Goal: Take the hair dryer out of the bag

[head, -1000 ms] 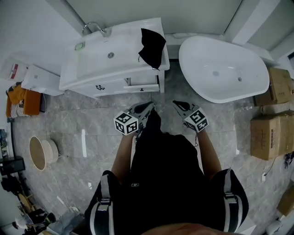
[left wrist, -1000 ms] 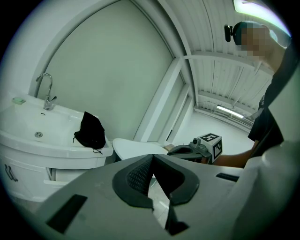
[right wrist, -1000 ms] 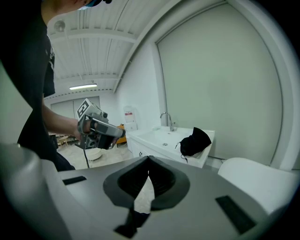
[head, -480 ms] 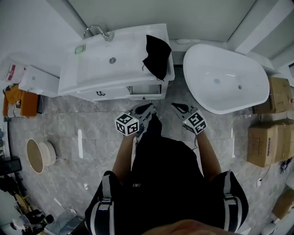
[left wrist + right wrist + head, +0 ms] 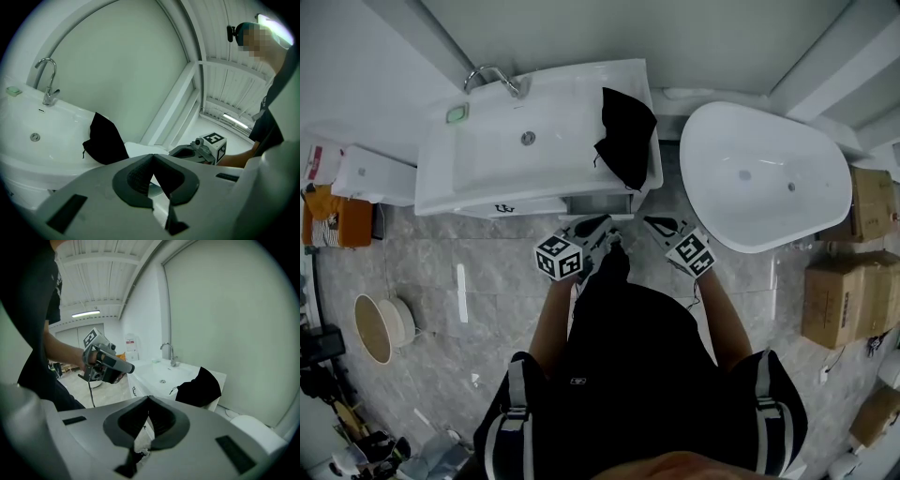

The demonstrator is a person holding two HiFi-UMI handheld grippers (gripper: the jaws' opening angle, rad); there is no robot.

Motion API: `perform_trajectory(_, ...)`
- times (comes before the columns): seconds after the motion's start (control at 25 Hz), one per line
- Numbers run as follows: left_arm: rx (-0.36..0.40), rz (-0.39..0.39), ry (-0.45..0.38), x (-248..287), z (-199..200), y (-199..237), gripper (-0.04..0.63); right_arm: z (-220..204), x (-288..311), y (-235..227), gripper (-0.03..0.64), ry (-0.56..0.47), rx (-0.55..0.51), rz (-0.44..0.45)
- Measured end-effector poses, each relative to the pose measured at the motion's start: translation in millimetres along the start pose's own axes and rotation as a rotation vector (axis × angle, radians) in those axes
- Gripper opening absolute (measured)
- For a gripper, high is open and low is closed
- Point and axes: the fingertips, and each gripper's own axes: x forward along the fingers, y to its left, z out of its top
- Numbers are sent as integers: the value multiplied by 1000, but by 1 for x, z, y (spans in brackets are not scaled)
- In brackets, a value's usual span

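Observation:
A black drawstring bag [image 5: 625, 137] lies on the right end of the white washbasin counter [image 5: 487, 159], partly over its edge; it also shows in the left gripper view as the bag [image 5: 104, 140] and in the right gripper view as the bag [image 5: 199, 387]. No hair dryer is visible; the bag hides its contents. My left gripper [image 5: 607, 225] is shut and empty, just in front of the cabinet below the bag. My right gripper [image 5: 654, 223] is likewise shut and empty, a little to the right, clear of the bag.
A white bathtub [image 5: 766, 175] stands right of the washbasin. A chrome tap [image 5: 492, 75] and a green soap dish [image 5: 456, 114] sit at the counter's back left. Cardboard boxes [image 5: 848, 295] stack at the far right. A round basket [image 5: 382, 322] rests on the marble floor at left.
Both grippers, still shut, have moved forward toward the washbasin cabinet, and the counter with the black bag now lies closer in the head view.

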Motion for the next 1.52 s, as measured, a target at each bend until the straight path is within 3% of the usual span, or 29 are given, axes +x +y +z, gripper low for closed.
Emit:
perform_trajectory(0.4,-15,-7,36,26,32,61,15,11,51,-40,58,73,-28,32)
perform_trajectory(0.76,-11,-45,84,51,56,101,15,16,78,-76,58,103,4,2)
perform_trajectory(1.24,-38,-34,59,50,73,154,15,-4,133,-80,58,215,-65,46)
perform_trajectory(1.52,-57,-30,68,40,65,162,15,-8,141,-90,58,244,-69,11)
